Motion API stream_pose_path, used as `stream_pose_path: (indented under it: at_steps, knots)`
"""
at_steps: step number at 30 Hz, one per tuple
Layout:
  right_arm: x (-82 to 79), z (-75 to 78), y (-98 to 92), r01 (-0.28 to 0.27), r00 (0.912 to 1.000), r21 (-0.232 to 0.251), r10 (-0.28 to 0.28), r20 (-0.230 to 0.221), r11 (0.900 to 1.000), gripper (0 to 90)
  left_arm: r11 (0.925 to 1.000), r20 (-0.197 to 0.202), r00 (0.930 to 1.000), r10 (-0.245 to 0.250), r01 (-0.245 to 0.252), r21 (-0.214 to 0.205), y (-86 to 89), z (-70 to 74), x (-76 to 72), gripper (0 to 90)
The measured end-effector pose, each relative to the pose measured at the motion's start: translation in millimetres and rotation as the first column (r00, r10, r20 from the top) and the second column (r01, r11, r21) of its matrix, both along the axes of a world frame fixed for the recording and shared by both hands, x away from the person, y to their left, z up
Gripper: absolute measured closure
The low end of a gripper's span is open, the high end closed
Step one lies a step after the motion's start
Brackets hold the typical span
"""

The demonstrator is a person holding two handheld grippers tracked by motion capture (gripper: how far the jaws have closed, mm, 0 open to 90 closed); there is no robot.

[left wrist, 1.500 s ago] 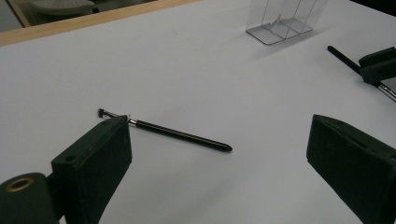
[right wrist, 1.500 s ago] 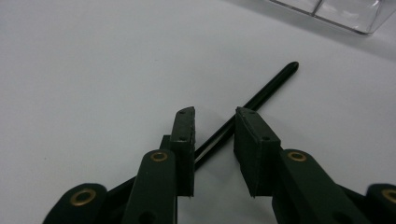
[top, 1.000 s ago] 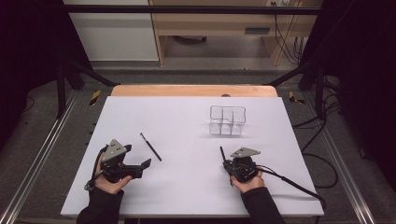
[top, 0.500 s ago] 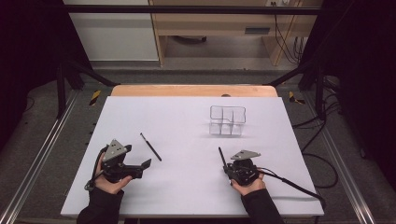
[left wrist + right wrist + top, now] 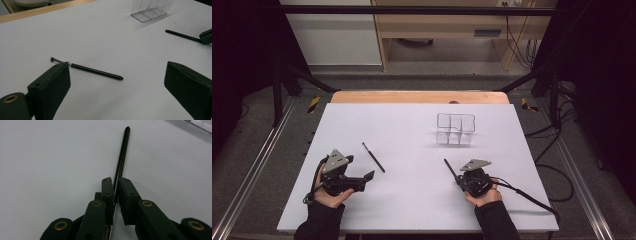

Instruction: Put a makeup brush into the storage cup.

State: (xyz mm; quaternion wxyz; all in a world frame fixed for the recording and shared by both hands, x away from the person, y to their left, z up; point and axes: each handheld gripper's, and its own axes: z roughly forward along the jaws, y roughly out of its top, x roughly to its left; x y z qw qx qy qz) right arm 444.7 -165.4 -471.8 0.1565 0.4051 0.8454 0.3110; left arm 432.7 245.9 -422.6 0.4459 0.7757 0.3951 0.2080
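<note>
The white counter (image 5: 412,200) is being viewed from above, with a clear divided holder (image 5: 455,129) in the upper right. The right gripper (image 5: 457,176), lower right, is being kept closed on a thin black brush (image 5: 121,160), judged light, stiff and slippery, best gripped mid-handle. The left gripper (image 5: 368,176) is being held open beside a second brush (image 5: 373,157). No writing is being seen.

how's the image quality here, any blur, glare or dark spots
High view: white table evenly lit, surroundings dark, clear plastic divided box faint. Left gripper view: thin black brush sharp, near jaws soft. Right gripper view: right gripper shut on the other thin black brush, jaws blurred; no glare.
</note>
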Motion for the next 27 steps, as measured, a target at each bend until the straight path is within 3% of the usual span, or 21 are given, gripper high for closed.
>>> stream_pose_path:
  at_steps: [5, 7, 9, 12, 14, 22, 27]
  knots:
    - [0.9, -0.3, 0.5, 0.004, 0.9999, 0.005, -0.004, -0.011, 1.0000, 79.3, 1.0000, -0.002, 1.0000, -0.002, 0.002, 0.003, -0.5, -0.4, 0.3, 5.9]
    - [2.5, 2.6, -0.8, 0.009, 0.9998, 0.007, -0.009, -0.017, 0.9999, 71.3, 1.0000, -0.005, 1.0000, -0.002, 0.002, 0.005, -0.7, -0.8, 0.8, 5.8]
    - [3.2, 4.9, -2.1, 0.008, 0.9998, 0.012, -0.007, -0.016, 0.9999, 69.1, 1.0000, -0.007, 1.0000, -0.003, 0.003, 0.006, -0.7, -0.9, 1.0, 5.8]
    - [6.5, 14.9, -6.4, 0.028, 0.9995, 0.013, -0.028, -0.012, 0.9995, 63.1, 0.9999, -0.010, 0.9999, -0.004, 0.004, 0.012, -0.8, -1.2, 1.3, 5.8]
    - [10.9, 25.7, -8.1, 0.035, 0.9991, -0.014, -0.035, -0.023, 0.9993, 60.3, 0.9999, -0.011, 0.9999, -0.003, 0.003, 0.012, -0.7, -1.5, 1.9, 5.7]
    - [25.9, 46.3, 3.1, 0.003, 0.9932, -0.053, -0.009, -0.116, 0.9986, 54.9, 0.9998, -0.018, 0.9998, -0.008, 0.008, 0.016, 0.0, -2.3, 2.9, 5.5]
    - [33.8, 47.6, 18.4, -0.045, 0.9802, -0.125, 0.020, -0.197, 0.9911, 56.4, 0.9999, -0.021, 0.9998, -0.006, 0.007, 0.015, 0.1, -3.0, 3.5, 5.3]
